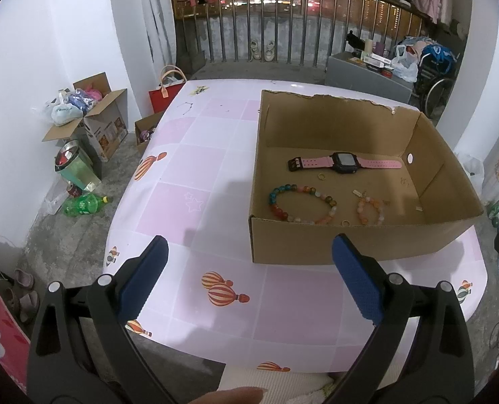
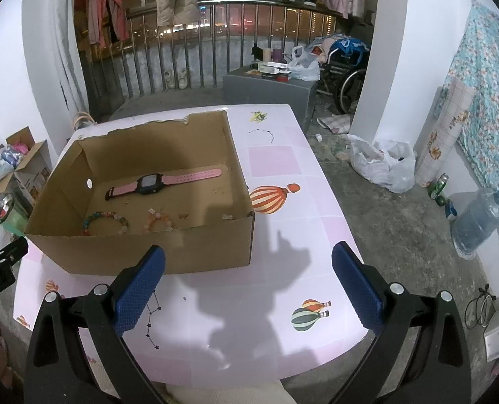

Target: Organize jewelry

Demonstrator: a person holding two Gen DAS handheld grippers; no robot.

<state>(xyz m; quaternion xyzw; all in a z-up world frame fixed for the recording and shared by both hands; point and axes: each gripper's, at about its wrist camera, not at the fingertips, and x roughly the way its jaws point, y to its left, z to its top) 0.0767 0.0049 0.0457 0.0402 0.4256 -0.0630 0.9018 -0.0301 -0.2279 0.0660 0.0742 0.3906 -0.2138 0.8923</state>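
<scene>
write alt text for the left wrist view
An open cardboard box on a pink balloon-print table holds a pink-strapped watch, two beaded bracelets and small rings. The left tool hovers open and empty before it.

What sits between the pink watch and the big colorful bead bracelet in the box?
A small gold ring lies on the box floor between the pink watch and the multicolored bracelet, clearest in the left wrist view.

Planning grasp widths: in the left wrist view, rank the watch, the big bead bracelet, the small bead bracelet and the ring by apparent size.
1. Watch, longest.
2. Big bead bracelet.
3. Small bead bracelet.
4. Ring, tiniest.
All lie close together in the box, so nearness hardly skews this.
</scene>
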